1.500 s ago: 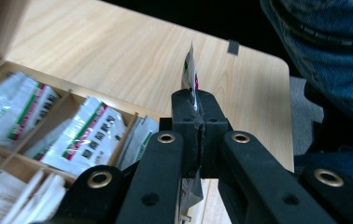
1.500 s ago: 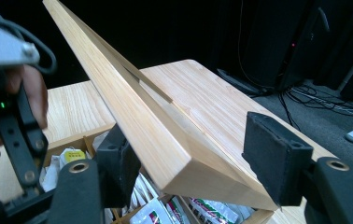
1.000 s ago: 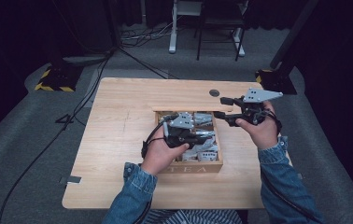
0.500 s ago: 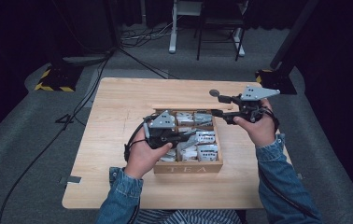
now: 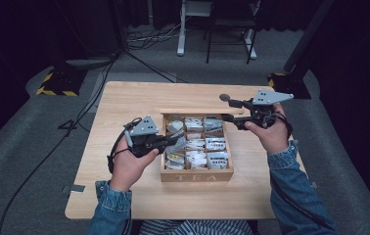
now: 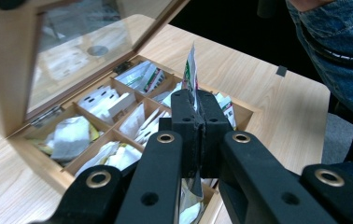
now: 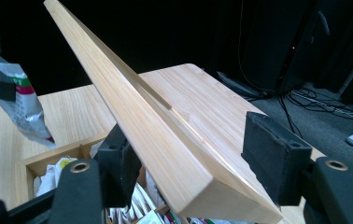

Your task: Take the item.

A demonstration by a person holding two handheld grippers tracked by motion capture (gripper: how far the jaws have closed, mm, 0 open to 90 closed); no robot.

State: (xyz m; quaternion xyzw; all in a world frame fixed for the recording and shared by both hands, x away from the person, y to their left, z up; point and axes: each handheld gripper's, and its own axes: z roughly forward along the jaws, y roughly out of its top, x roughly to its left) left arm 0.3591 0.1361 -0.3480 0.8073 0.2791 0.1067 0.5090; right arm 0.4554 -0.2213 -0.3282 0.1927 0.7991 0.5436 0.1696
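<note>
Wooden surface [image 5: 124, 105] carrying a compartmented tea box [image 5: 197, 175] near its front edge, toward the right. Lid [image 7: 132, 109] standing raised at the box's far side, lying between the half-open jaws of the right gripper [image 5: 228, 108], one pad touching it, the other apart. Left gripper [image 5: 173, 145] hovering over the box's left compartments, jaws clamping shut on a silvery tea sachet [image 6: 191, 70], lifted clear of the packets below.
</note>
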